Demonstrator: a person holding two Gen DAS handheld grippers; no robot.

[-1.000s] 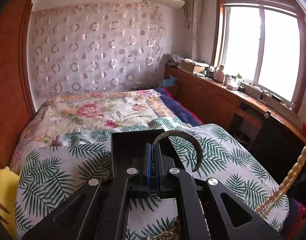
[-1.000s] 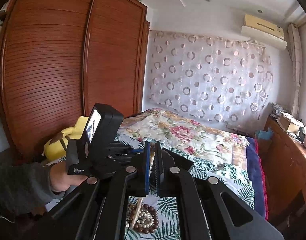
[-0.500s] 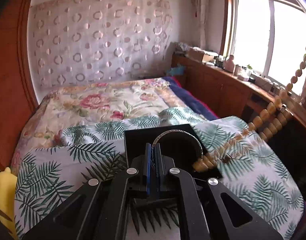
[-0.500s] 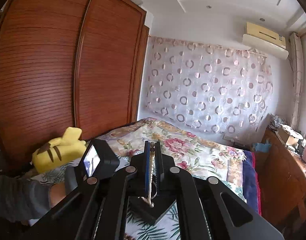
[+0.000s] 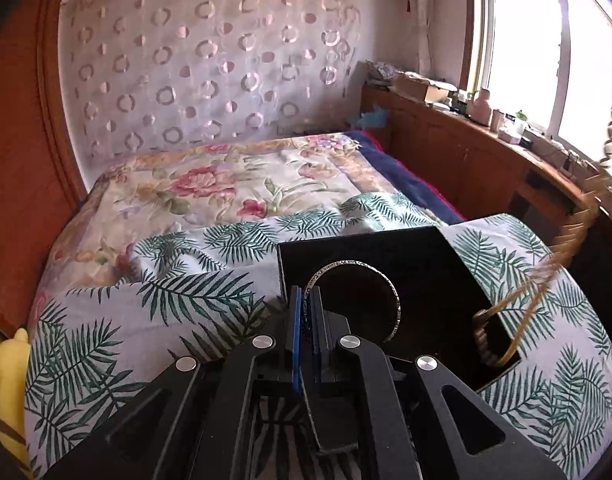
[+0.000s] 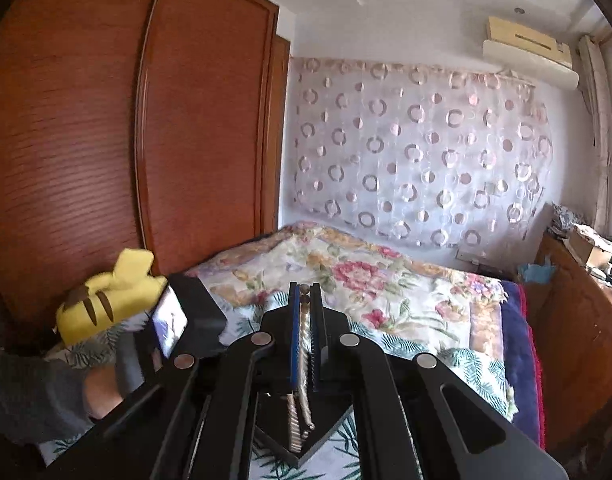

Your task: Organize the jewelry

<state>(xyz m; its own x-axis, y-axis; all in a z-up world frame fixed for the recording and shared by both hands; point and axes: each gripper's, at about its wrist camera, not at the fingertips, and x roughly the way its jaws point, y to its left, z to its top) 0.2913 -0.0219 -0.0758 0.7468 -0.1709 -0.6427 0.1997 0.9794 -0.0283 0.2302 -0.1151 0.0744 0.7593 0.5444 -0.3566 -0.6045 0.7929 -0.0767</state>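
Note:
My left gripper (image 5: 306, 300) is shut on a thin silver bangle (image 5: 394, 300), which hangs just over an open black box (image 5: 366, 244) lying on the palm-leaf cloth (image 5: 185, 280). My right gripper (image 6: 305, 292) is shut on a beaded necklace (image 6: 299, 420) whose strands dangle below its fingers, above the same black box (image 6: 330, 434). In the left wrist view the necklace (image 5: 518, 336) slants down from the right, and its lower beads rest in the box's right corner. A sleeved hand (image 6: 101, 396) holds the left gripper's body (image 6: 193, 320) at the left of the right wrist view.
The cloth covers the near end of a bed with a floral quilt (image 5: 225, 184). A yellow plush toy (image 6: 105, 304) lies at the bed's left side by a tall wooden wardrobe (image 6: 125, 140). A wooden cabinet (image 5: 466, 160) with small items runs under the window on the right.
The left gripper has sunk closer to the black box with the bangle. The right gripper has moved across over the box, and the necklace's hanging end now lies in the box's right corner.

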